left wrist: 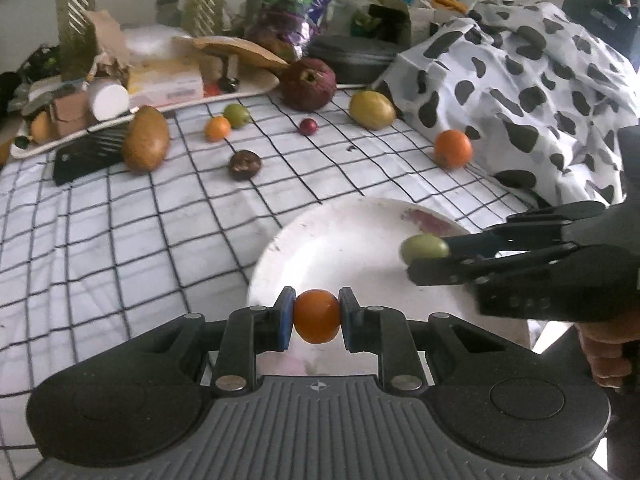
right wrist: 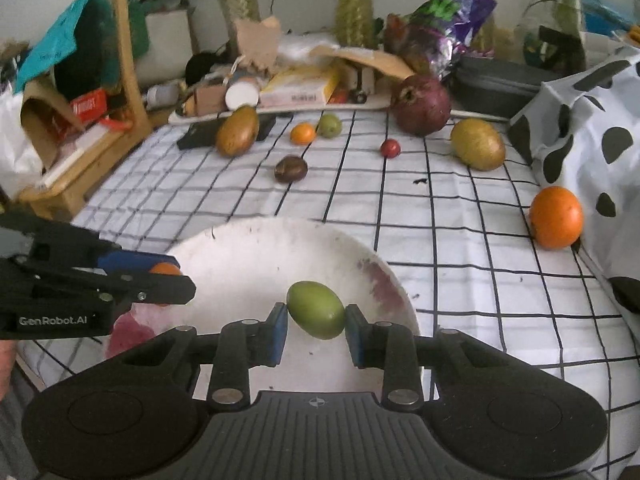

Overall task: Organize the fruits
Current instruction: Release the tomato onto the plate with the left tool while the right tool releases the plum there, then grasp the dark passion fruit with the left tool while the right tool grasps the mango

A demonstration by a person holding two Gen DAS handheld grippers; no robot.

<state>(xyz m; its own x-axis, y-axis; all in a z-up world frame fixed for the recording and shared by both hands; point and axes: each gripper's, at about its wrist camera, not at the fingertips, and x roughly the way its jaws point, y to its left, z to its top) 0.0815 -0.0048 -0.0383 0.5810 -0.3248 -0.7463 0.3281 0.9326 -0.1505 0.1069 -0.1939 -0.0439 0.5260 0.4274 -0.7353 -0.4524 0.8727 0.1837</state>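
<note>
A: Gripping a small orange fruit [left wrist: 316, 315], the left gripper [left wrist: 316, 317] has its blue pads pressed on both sides, over the near edge of the white plate [left wrist: 340, 240].

B: And the right gripper [right wrist: 316, 317]?

A: Clamped on a green oval fruit [right wrist: 315, 309], also above the plate, nearer its right rim. In the left cam it comes in from 3 o'clock w/ the green fruit at its tip.

B: Plate itself?

A: White, w/ a reddish stain at its 2 o'clock rim. Sits on the checked cloth [left wrist: 120, 240]. Can't tell if either fruit touches the plate.

B: What's left on the cloth?

A: From the right cam: big orange [right wrist: 556, 217] at 3 o'clock, just beside the cow-print fabric [right wrist: 592, 128]. Yellow-green oval fruit [right wrist: 477, 143] at 1 o'clock, dark red round fruit [right wrist: 420, 105] behind it at approx 12–1. Small red fruit [right wrist: 390, 148] near 12. Dark brown fruit [right wrist: 291, 168] at 11–12, w/ a small orange one [right wrist: 303, 133] and a small green one [right wrist: 329, 125] touching or nearly so behind it. Brown oblong fruit [right wrist: 237, 131] at 11, leaning by a black flat object [right wrist: 200, 136].

B: Behind that?

A: Cluttered tray [right wrist: 280, 110] w/ boxes, a purple foil bag [right wrist: 448, 12] at 1 o'clock.
</note>
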